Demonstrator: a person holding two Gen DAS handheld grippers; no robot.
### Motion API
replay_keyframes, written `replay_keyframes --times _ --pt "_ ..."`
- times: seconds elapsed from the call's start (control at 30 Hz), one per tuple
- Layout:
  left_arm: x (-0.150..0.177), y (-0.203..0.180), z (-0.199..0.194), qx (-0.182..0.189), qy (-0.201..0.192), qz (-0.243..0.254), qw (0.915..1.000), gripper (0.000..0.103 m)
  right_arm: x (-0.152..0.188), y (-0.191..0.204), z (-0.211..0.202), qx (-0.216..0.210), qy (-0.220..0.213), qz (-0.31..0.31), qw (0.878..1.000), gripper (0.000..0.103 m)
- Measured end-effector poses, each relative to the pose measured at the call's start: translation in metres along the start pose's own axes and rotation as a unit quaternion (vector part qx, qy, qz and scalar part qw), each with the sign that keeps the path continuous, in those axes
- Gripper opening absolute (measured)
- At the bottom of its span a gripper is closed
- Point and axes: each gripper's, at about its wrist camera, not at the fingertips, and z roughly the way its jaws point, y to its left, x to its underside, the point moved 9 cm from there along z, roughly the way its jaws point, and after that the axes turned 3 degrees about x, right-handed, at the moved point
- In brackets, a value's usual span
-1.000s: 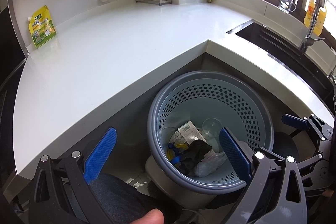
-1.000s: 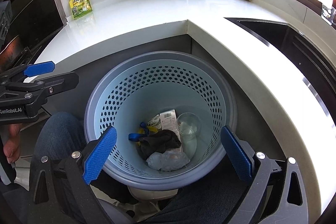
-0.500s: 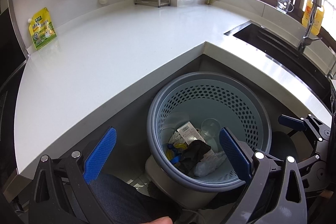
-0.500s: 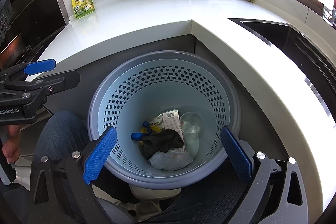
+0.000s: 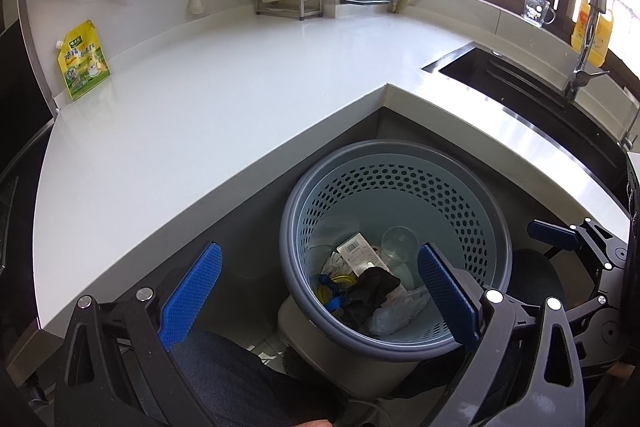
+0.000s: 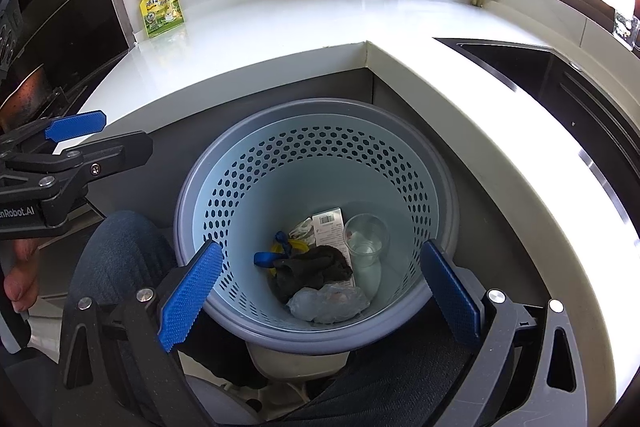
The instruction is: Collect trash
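Inside the basket (image 6: 436, 163), trash (image 6: 324, 275) lies below and between each hand-held gripper's (image 6: 320, 291) wide-apart, empty jaws.

Between the pads of the right claw (image 6: 318, 293) sits a matt plastic basket (image 6: 436, 163), its wall pierced with holes. Inside lie a clear plastic cup (image 6: 366, 237), a crumpled translucent bag (image 6: 328, 303), dark cloth (image 6: 310, 273) and a printed paper label (image 6: 329, 223) (barcode showing). The pads (image 6: 190, 301) are blue ribbed rubber on black plastic. Beyond, the tabletop (image 6: 320, 23) gleams white, smooth and glossy.
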Motion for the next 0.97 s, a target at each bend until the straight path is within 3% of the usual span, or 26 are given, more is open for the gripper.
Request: replay_keyframes --times 0.97 --pt "-0.003 -0.017 -0.029 -0.001 -0.023 0.013 0.9997 0.096 0.008 -0.005 -0.024 -0.002 -0.022 0.008 1.000 0.094"
